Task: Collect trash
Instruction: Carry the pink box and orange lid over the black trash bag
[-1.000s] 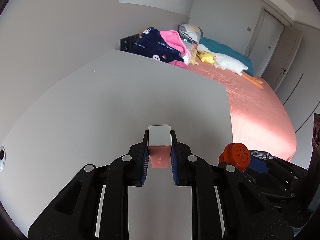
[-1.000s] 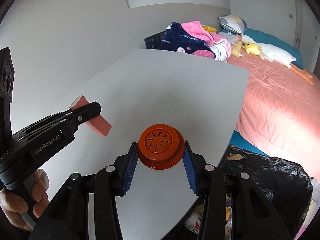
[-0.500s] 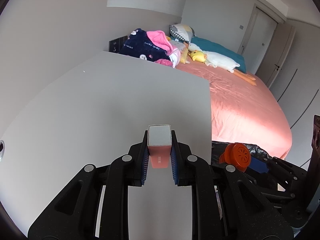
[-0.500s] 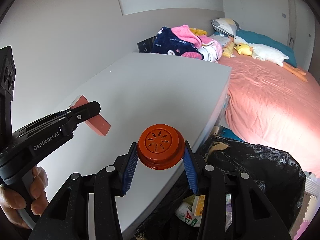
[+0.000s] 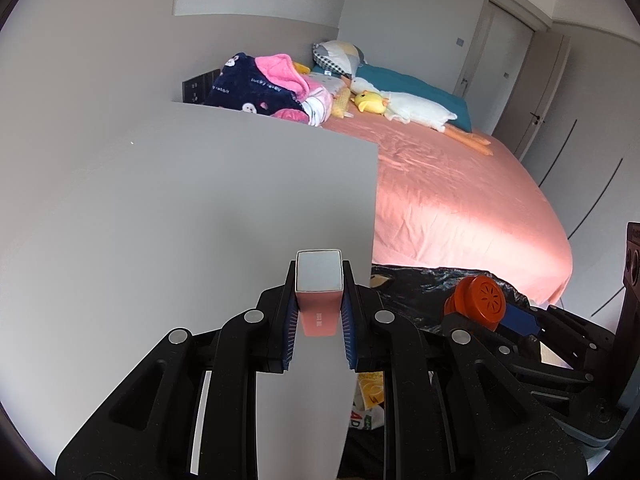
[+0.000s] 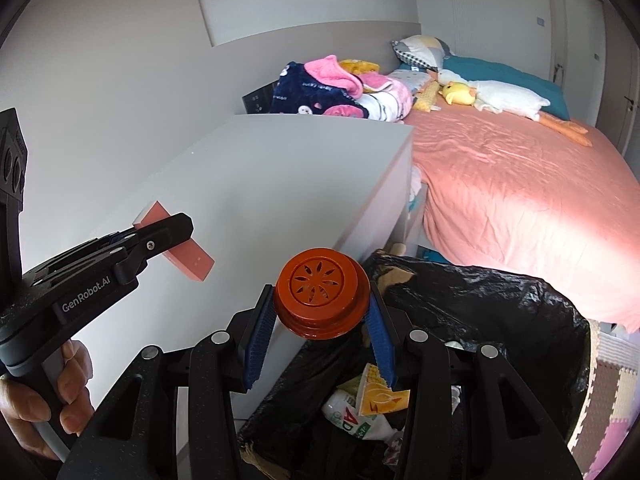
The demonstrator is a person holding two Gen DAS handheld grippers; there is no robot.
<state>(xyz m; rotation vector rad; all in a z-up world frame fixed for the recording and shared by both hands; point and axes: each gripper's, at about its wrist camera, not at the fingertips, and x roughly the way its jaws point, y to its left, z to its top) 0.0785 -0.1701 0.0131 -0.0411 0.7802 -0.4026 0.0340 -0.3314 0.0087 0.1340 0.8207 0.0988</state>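
Observation:
My left gripper [image 5: 319, 280] is shut on a small pink box [image 5: 319, 296] with a grey end face, held over the right edge of the grey table [image 5: 180, 208]. The right wrist view shows that same pink box [image 6: 188, 258] sticking out of the left gripper [image 6: 160, 232] at the left. An orange round cap [image 6: 322, 300] with a flower-shaped vent sits clamped between the blue pads of my right gripper [image 6: 322, 308]. It hangs over the rim of a black trash bag [image 6: 480, 304] that holds several wrappers. The cap [image 5: 478, 302] also appears at the right of the left wrist view.
A bed with a pink sheet [image 6: 520, 200] lies right of the table, with a pile of clothes [image 6: 332, 92], pillows and a plush duck [image 6: 492, 94] at its head. A hand [image 6: 40, 392] grips the left handle. Foam floor mats [image 6: 616, 392] show at the lower right.
Both grippers have moved right with their loads, from over the tabletop to its right edge. The trash bag has come into view under the right gripper. Neither grip has changed.

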